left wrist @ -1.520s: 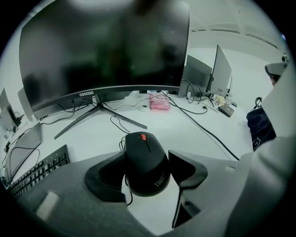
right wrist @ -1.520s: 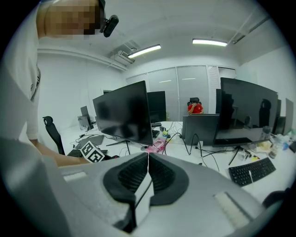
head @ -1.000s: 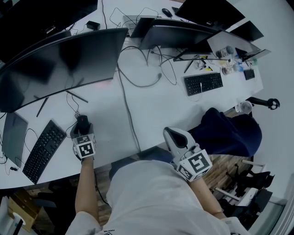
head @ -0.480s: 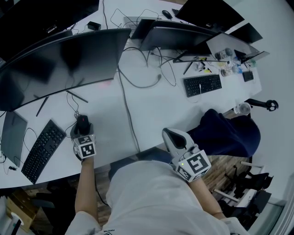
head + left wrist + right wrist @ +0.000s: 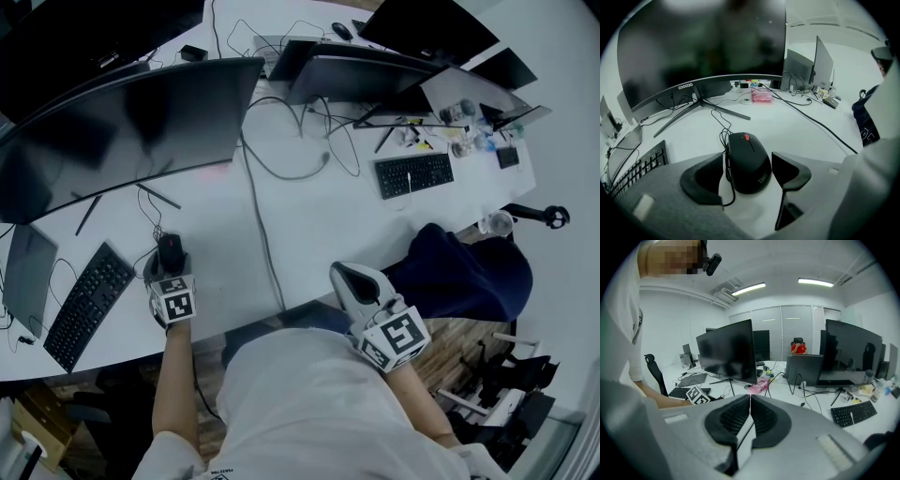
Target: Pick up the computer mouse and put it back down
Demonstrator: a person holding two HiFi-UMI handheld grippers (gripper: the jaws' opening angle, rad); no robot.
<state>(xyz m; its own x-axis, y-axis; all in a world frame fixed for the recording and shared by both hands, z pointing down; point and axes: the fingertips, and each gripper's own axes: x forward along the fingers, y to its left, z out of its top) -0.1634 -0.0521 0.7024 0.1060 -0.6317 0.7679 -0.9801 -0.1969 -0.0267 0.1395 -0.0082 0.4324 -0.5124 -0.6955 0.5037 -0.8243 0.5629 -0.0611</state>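
Holding our left gripper [image 5: 746, 165] around the mouse [image 5: 746, 149] on the table [image 5: 797, 129], we have just widened its fingers [image 5: 701, 180], clear of it; our right gripper [image 5: 749, 404] has its fingers together, empty.

The left tool [image 5: 746, 156] pointed down at the white surface [image 5: 797, 129], its jaws having just been opening, spread to either side of a black mouse [image 5: 749, 164] with a red scroll wheel. The mouse lay flat on the surface. A strip of white showed between it and the left jaw, while the right jaw stood just beside it. Its cable [image 5: 723, 127] looped away toward the curved monitor [image 5: 703, 42]. A keyboard [image 5: 637, 169] lay at the left edge.
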